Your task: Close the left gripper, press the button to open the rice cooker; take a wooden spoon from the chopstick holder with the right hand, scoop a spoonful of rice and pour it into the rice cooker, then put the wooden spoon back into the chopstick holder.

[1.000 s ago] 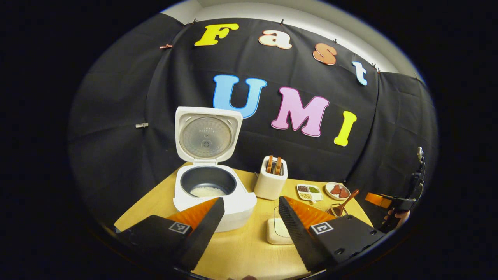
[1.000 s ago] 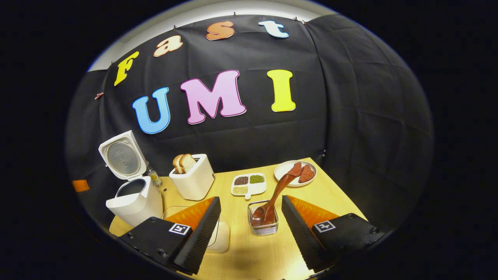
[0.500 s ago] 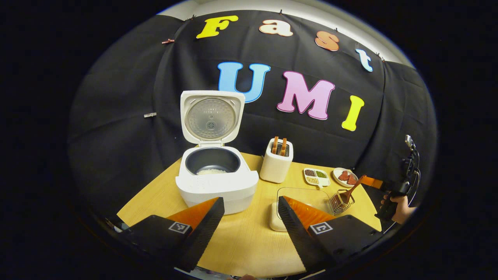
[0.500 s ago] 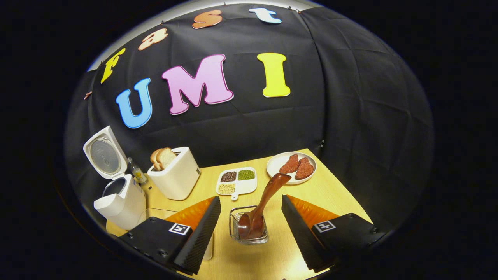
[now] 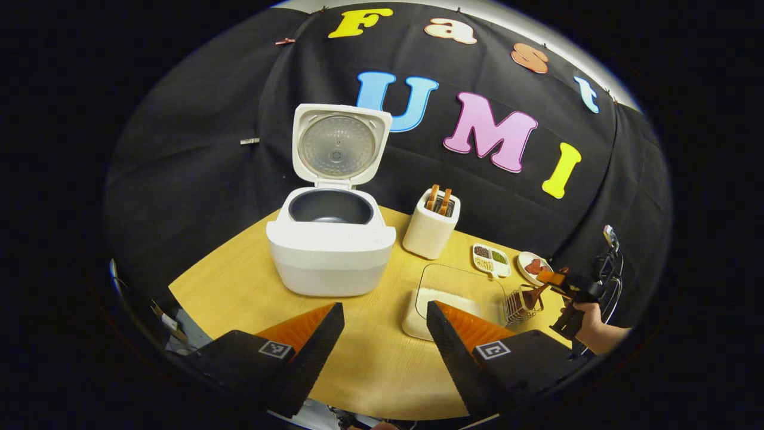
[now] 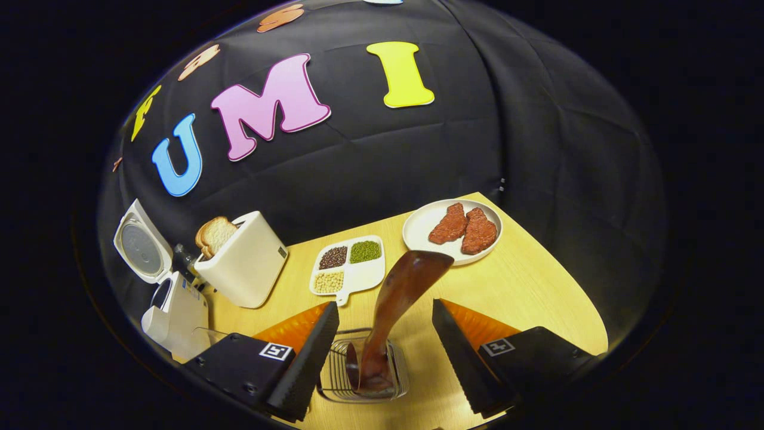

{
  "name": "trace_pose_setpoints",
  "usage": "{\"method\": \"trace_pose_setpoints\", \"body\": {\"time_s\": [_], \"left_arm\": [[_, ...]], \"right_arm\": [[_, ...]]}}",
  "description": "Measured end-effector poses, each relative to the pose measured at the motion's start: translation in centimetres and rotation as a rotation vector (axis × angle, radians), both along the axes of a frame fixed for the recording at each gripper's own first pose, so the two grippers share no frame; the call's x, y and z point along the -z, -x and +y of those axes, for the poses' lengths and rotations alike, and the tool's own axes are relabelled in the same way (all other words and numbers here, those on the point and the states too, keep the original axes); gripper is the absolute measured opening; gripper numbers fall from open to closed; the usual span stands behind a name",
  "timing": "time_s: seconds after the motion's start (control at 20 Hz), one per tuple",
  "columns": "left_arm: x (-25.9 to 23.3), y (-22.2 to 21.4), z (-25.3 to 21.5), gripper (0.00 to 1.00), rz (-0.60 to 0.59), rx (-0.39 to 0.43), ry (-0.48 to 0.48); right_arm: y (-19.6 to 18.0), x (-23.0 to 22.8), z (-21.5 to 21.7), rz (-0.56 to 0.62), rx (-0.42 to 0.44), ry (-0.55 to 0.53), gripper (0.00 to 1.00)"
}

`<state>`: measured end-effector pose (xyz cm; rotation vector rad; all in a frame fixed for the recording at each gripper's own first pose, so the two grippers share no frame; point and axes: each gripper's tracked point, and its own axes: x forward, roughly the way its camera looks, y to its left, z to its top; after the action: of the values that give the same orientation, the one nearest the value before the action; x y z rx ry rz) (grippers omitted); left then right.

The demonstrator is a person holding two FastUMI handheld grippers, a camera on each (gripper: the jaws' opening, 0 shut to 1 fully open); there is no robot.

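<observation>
The rice cooker point(image 5: 330, 251) is standing open near the desk's point(image 5: 239, 286) back left edge, lid upright. The left hand-held gripper point(image 5: 385, 352) is hanging with fingers spread above the front edge. At the right edge, a hand point(image 5: 597, 334) is holding the right hand-held gripper point(image 5: 558, 279) by the wooden spoon point(image 5: 533, 294) in the chopstick holder point(image 5: 520, 304).

Toaster point(image 5: 431, 230) right of rice cooker point(image 5: 330, 251) (lid up) — spoon point(image 6: 394, 304) in holder point(image 6: 364, 373).
</observation>
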<state>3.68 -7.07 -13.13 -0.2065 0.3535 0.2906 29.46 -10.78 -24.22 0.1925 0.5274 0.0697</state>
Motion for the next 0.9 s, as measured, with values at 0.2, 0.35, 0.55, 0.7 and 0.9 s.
{"method": "trace_pose_setpoints", "body": {"time_s": [0.2, 0.35, 0.55, 0.7, 0.9], "left_arm": [[1.4, 0.8, -2.1, 0.96, 0.021, -0.004, -0.001], [2.3, 1.2, -3.2, 0.96, 0.035, 0.0, -0.006], [2.4, 1.5, -3.5, 0.98, 0.024, -0.001, 0.009], [2.0, 1.4, -3.3, 0.96, 0.015, 0.02, 0.002], [1.0, 1.5, -1.9, 0.98, -0.002, 0.069, -0.032]], "right_arm": [[-1.7, 1.3, 1.4, 0.026, -0.02, -0.052, 0.89], [-1.6, 1.5, 1.7, 0.036, -0.023, -0.052, 0.56], [-1.1, 1.1, 2.3, 0.043, -0.045, -0.048, 0.22], [-0.5, -0.3, 2.5, 0.002, -0.063, 0.008, 0.19], [0.1, -4.8, 2.8, -0.073, -0.051, 0.042, 0.17]]}}
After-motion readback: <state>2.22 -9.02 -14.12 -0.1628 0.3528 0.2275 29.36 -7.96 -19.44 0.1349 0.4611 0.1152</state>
